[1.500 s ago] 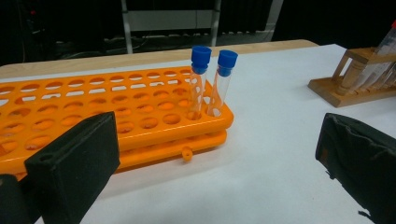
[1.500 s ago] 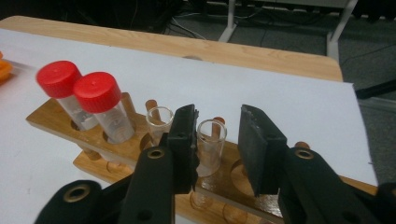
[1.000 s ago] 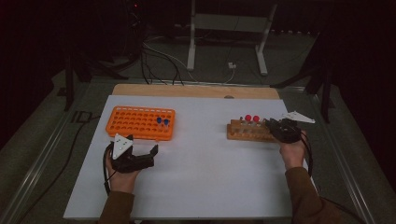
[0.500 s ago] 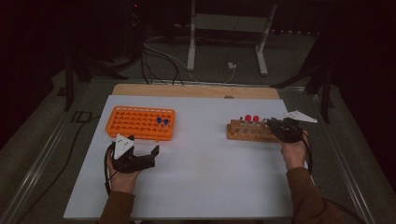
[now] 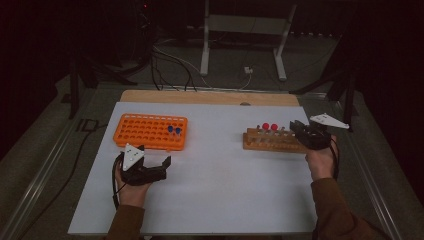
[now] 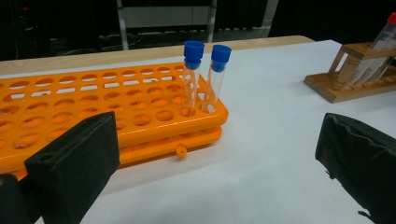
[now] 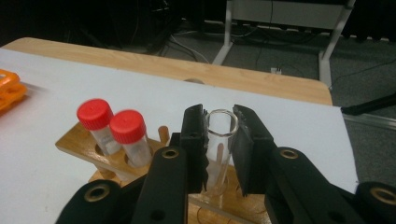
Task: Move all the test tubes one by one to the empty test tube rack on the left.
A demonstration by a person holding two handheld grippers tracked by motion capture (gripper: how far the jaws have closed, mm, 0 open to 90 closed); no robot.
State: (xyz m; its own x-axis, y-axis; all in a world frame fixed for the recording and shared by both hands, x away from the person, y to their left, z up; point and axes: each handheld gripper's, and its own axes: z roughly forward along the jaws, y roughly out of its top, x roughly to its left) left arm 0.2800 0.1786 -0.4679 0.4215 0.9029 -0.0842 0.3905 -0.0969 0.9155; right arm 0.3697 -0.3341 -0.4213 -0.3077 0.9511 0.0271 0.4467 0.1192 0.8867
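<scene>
In the right gripper view my right gripper [image 7: 219,128] is shut on an uncapped clear glass tube [image 7: 220,122], upright above the wooden rack [image 7: 79,142]. Two red-capped tubes [image 7: 112,126] stand in that rack to the left. From above, the right gripper [image 5: 299,131] sits over the right end of the wooden rack [image 5: 270,142]. My left gripper [image 5: 160,161] rests open on the white table, just in front of the orange rack [image 5: 145,131]. Its black pads [image 6: 77,163] frame two blue-capped tubes [image 6: 205,70] standing in the orange rack [image 6: 93,107], with nothing between them.
The white sheet [image 5: 215,190] covers the table, with a bare wooden strip [image 5: 210,97] at the far edge. A metal stand [image 5: 240,45] and cables lie on the dark floor beyond. Rails run along both table sides.
My right gripper has risen slightly over the wooden rack with the glass tube in it. The left gripper has stayed put.
</scene>
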